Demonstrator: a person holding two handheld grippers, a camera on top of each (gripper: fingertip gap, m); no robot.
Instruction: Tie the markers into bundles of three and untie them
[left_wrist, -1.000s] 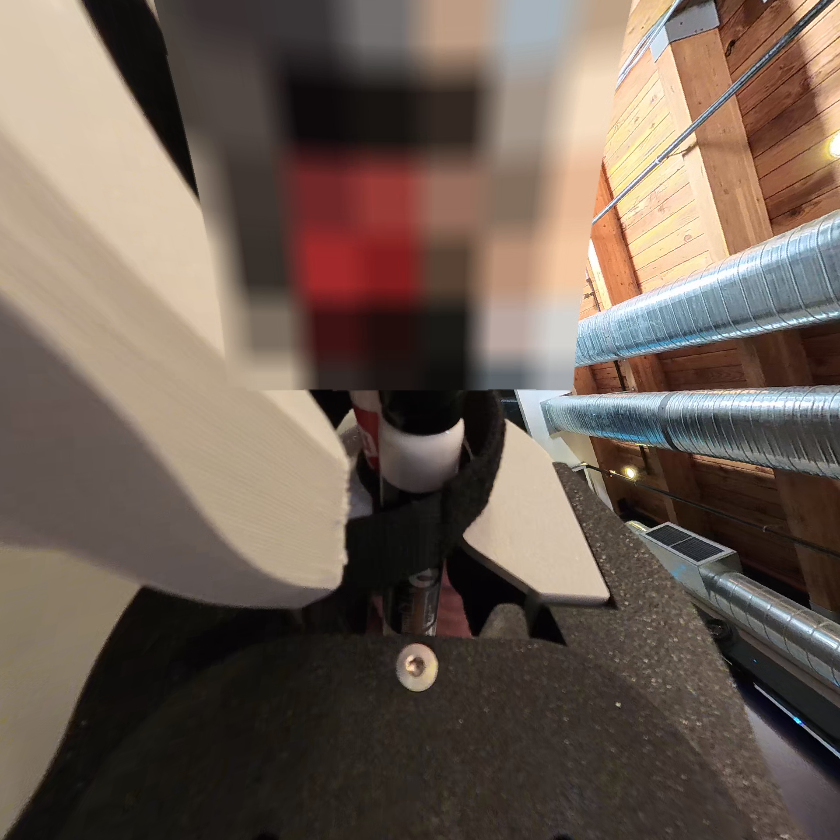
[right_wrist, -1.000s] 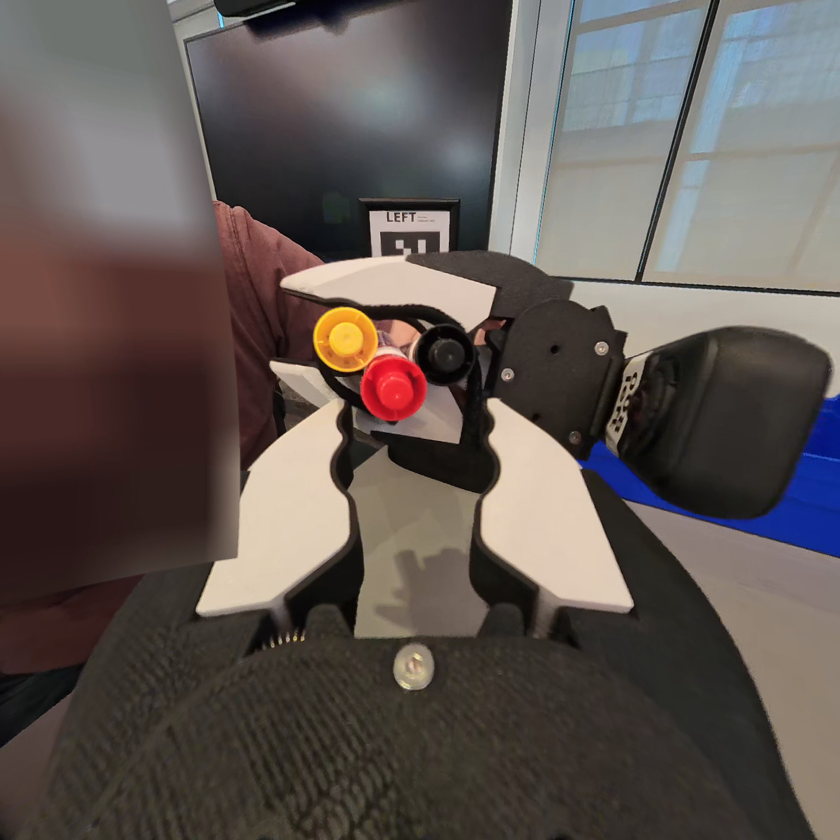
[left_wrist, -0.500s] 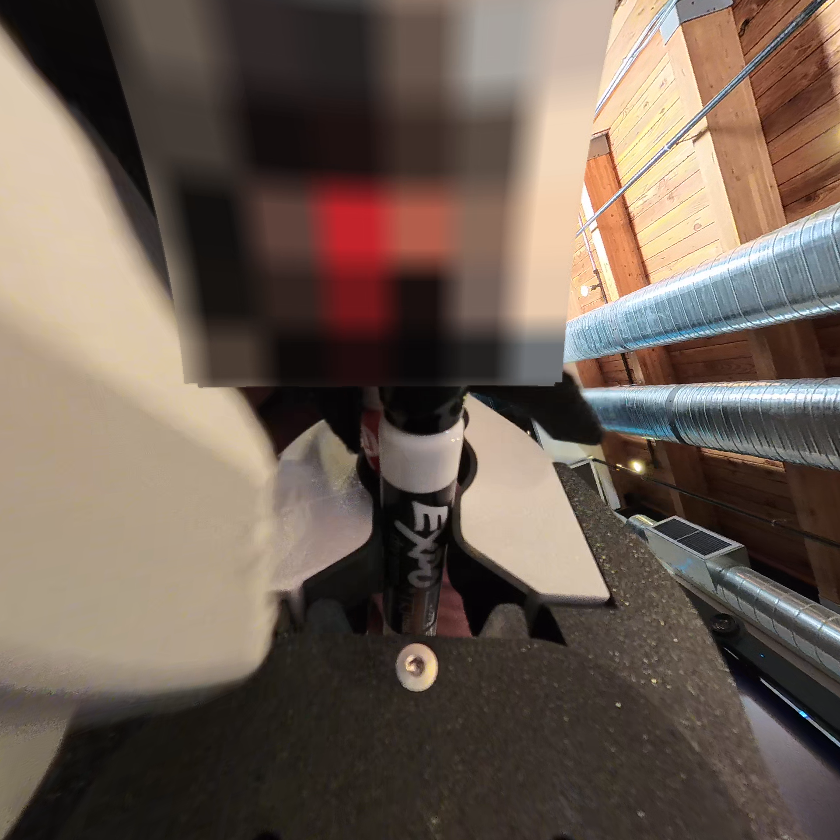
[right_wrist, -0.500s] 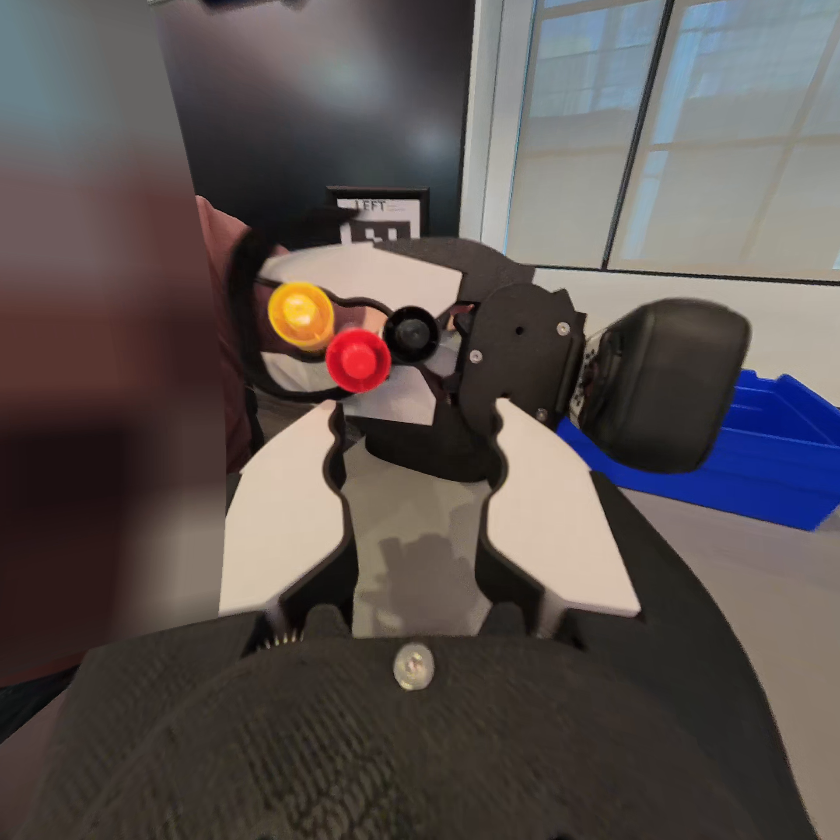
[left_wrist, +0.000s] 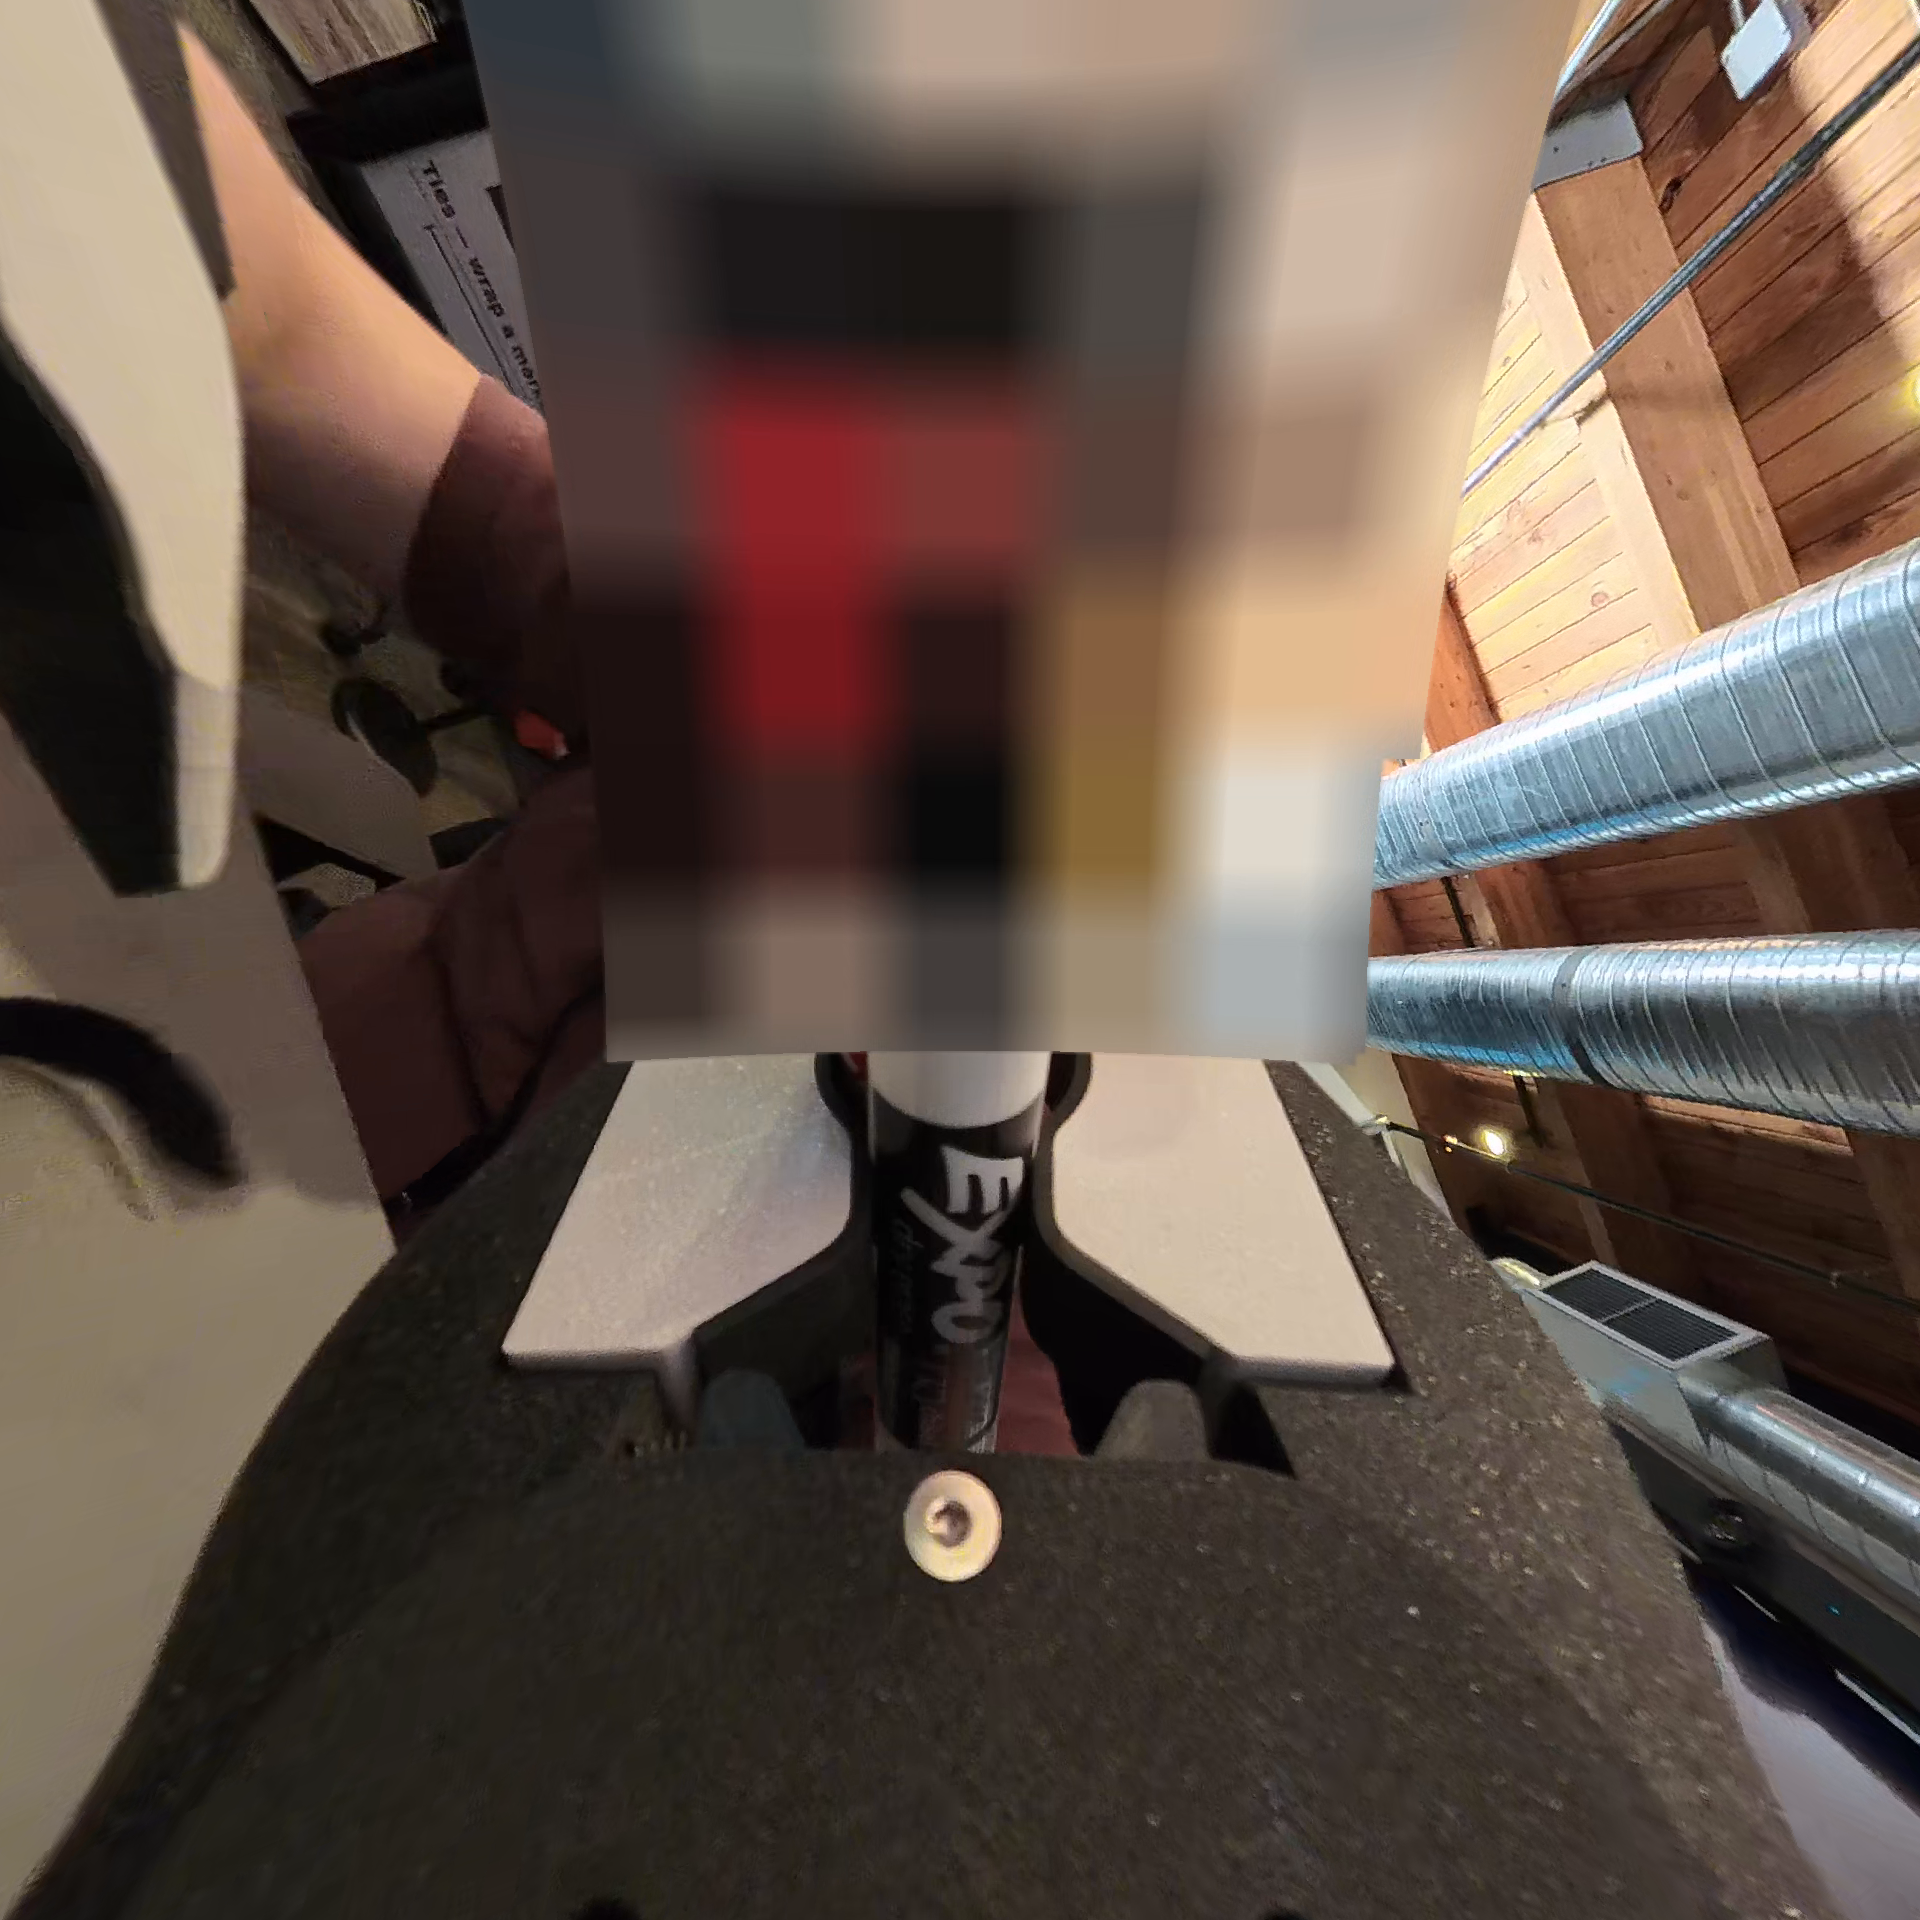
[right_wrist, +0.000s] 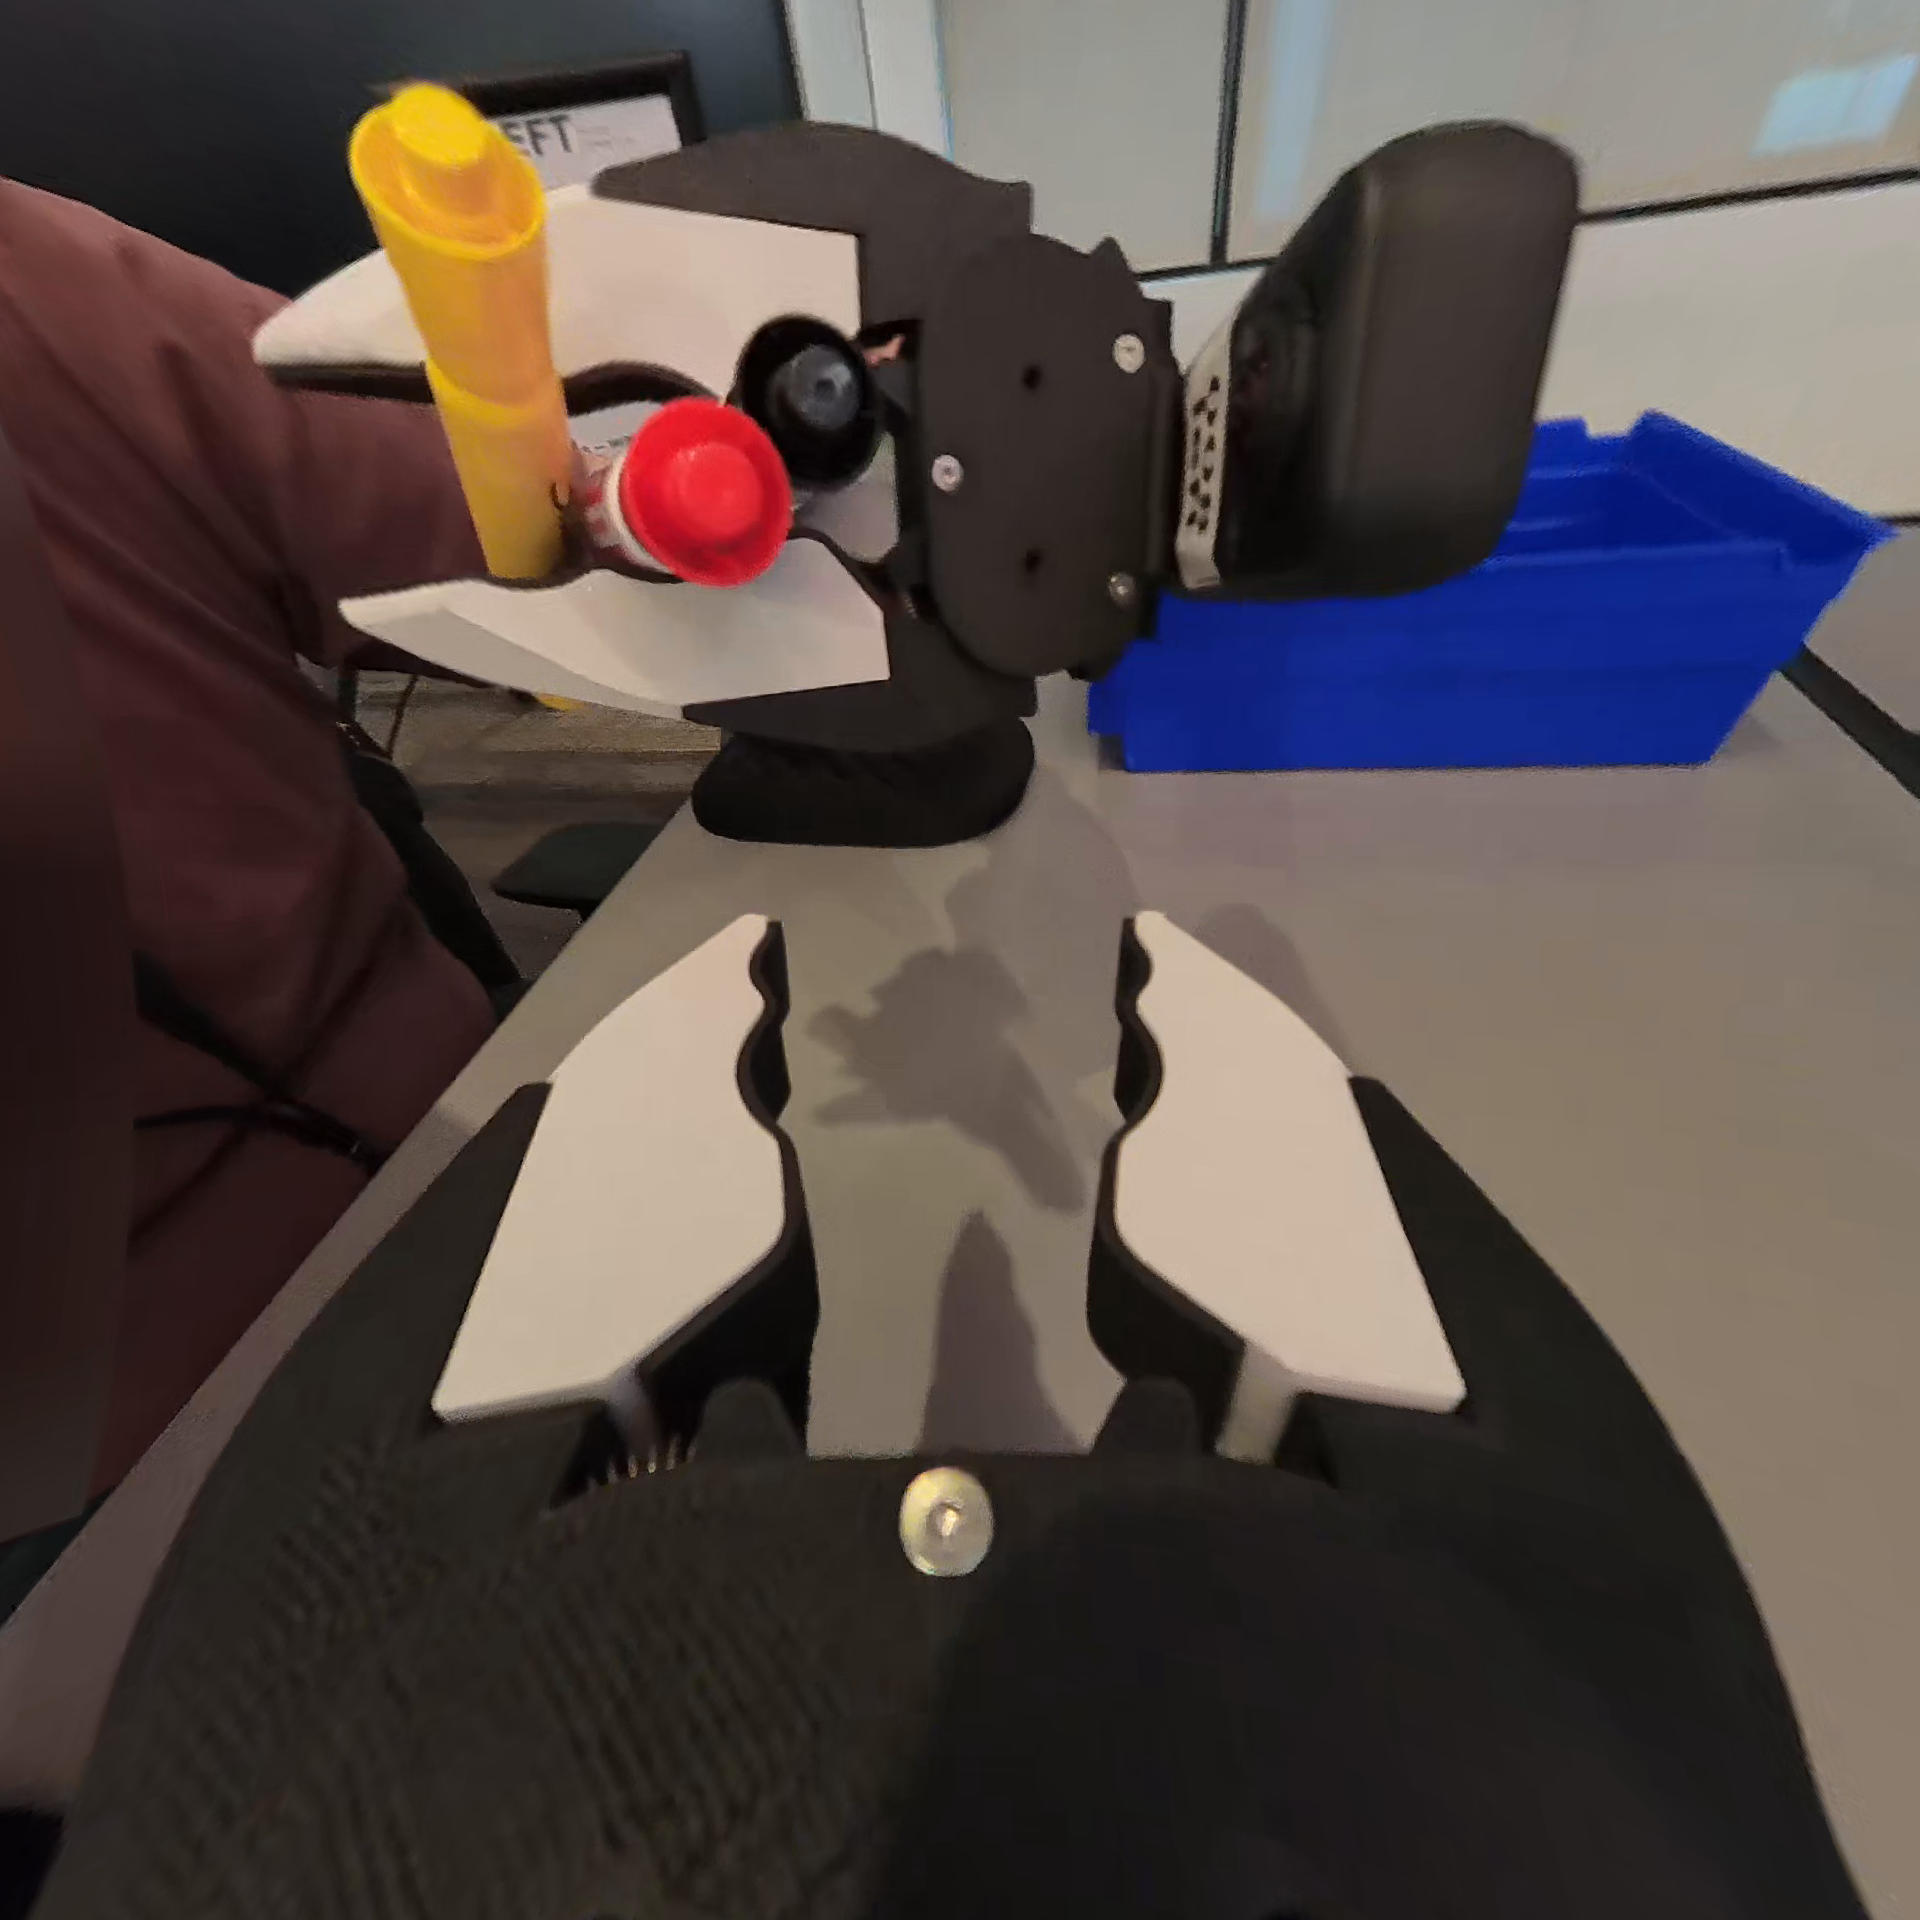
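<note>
Between left gripper (left_wrist: 951, 1195) fingers, black marker (left_wrist: 940, 1299) lengthwise, yellow marker (right_wrist: 473, 312) tilted upward

A blur patch covers the upper part of the black marker (left_wrist: 940, 1278), hiding its cap end.

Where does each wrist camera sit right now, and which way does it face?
Left wrist view: behind the left tool, tilted up at silver ceiling ducts; it clamps the black-barrelled marker.
Right wrist view: behind the open right tool, facing across the grey table.
Shared: the left tool and black marker.
</note>
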